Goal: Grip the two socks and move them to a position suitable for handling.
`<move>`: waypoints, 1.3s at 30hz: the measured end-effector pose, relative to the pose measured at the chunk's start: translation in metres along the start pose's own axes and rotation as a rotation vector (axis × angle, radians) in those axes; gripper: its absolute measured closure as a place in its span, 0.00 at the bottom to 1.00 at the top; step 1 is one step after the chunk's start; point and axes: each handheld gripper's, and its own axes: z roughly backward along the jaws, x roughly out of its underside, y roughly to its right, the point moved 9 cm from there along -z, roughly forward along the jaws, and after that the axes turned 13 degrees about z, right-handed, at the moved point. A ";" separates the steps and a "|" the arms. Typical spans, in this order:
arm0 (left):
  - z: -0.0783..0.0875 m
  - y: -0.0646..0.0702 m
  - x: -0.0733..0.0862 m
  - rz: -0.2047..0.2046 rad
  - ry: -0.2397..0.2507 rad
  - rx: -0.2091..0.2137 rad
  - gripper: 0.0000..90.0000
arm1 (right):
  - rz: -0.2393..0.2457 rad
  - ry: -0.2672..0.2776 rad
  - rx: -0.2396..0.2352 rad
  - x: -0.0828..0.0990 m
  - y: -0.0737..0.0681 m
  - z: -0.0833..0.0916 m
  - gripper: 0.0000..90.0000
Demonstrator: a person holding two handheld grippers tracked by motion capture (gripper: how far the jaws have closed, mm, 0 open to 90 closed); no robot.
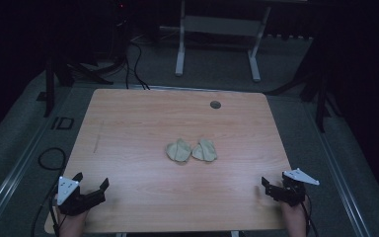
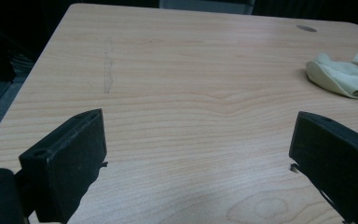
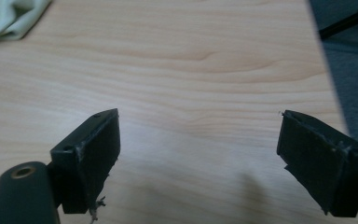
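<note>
Two crumpled pale green cloths lie side by side near the middle of the wooden table [image 1: 128, 123]: the left cloth [image 1: 178, 150] and the right cloth [image 1: 205, 150]. My left gripper [image 1: 91, 181] rests at the table's near left corner, open, nothing between its jaws; the cloths [image 2: 345, 77] lie ahead to its right. My right gripper [image 1: 275, 184] sits at the near right corner, also open and empty, and a cloth edge [image 3: 11, 18] is at the upper left of its view. Both grippers are well apart from the cloths.
A small round grey grommet [image 1: 215, 104] is set in the table near its far edge. A faint scuff line [image 1: 97, 137] marks the left side. Beyond the table stand a white desk frame [image 1: 180, 44], cables and dark stands on grey carpet.
</note>
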 end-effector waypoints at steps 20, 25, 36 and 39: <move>-0.001 0.003 0.002 0.020 -0.006 0.021 0.04 | 0.143 -0.090 -0.157 -0.024 -0.037 -0.017 0.15; -0.001 0.006 0.003 0.017 -0.009 0.025 0.04 | 0.173 -0.130 -0.235 -0.031 -0.052 -0.021 0.15; -0.001 0.014 0.002 0.000 -0.011 0.034 0.04 | 0.157 -0.134 -0.300 -0.074 -0.082 -0.041 0.15; 0.000 0.015 0.004 -0.006 -0.017 0.037 0.04 | 0.169 -0.123 -0.324 -0.088 -0.095 -0.049 0.15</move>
